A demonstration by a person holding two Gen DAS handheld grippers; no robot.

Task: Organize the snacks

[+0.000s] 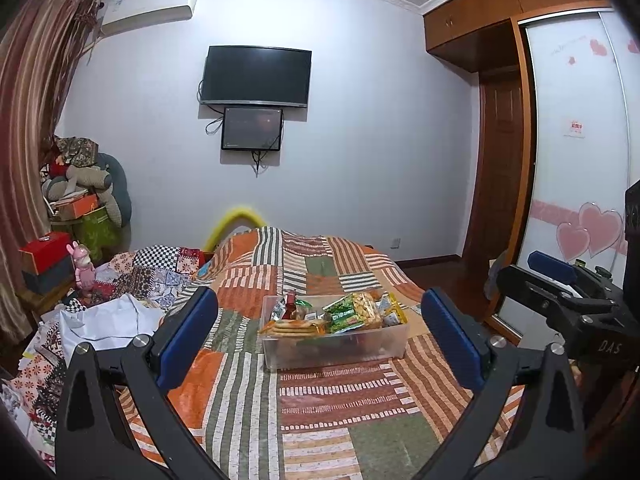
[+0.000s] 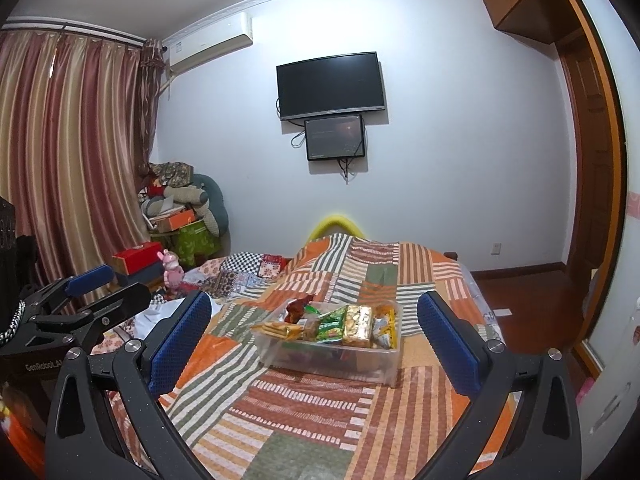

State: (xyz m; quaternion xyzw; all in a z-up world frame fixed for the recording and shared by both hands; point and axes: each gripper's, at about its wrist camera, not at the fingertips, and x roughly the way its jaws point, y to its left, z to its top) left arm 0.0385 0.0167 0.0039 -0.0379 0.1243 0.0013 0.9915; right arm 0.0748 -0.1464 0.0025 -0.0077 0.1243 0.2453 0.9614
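A clear plastic bin [image 1: 336, 346] full of packaged snacks [image 1: 352, 312] stands on the striped patchwork bedspread [image 1: 320, 400], ahead of both grippers. It also shows in the right wrist view [image 2: 332, 354], with the snacks [image 2: 344, 322] piled inside. My left gripper [image 1: 320, 344] is open and empty, its blue pads wide apart, short of the bin. My right gripper [image 2: 316, 344] is open and empty too, also short of the bin. The right gripper shows at the right edge of the left wrist view [image 1: 560, 284]; the left gripper shows at the left edge of the right wrist view [image 2: 96, 296].
Crumpled paper and patterned cloths [image 1: 104, 320] lie on the bed's left side. Boxes, a pink toy [image 1: 84, 270] and stuffed items are piled in the left corner by the curtain [image 2: 68, 152]. A wardrobe [image 1: 576, 160] and wooden floor are to the right.
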